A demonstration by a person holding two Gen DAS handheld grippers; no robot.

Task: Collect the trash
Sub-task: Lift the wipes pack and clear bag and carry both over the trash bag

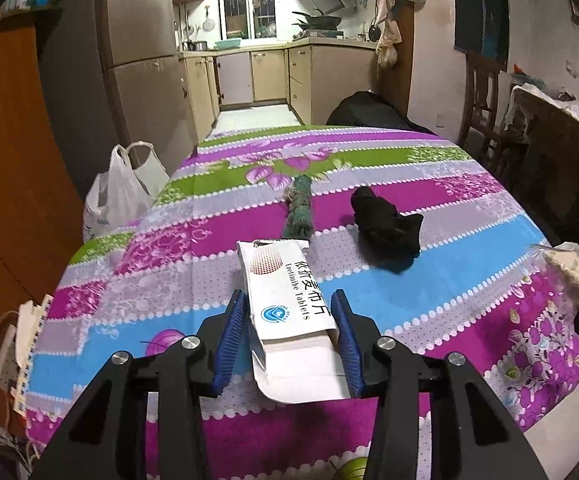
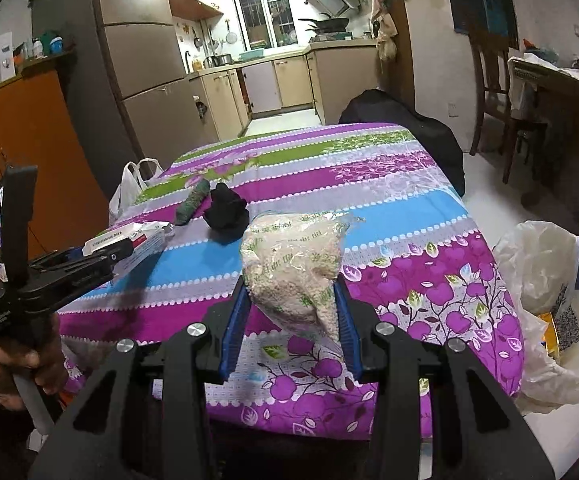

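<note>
Two loads clamped: tablet box [image 1: 289, 300] in left hand-held gripper [image 1: 289, 336], granule bag [image 2: 295, 268] in right hand-held gripper [image 2: 291, 320]; trash bag [image 2: 549, 320] lower right, nearer right.

We look along each gripper's fingers [image 1: 345, 328], close above the surface [image 2: 409, 184]; both views share it and the kitchen [image 1: 249, 72] beyond.

Table under striped floral cloth [image 1: 469, 240]; green-wrapped roll [image 1: 299, 210] and black crumpled cloth [image 1: 387, 230] lie on it, near each other.
</note>
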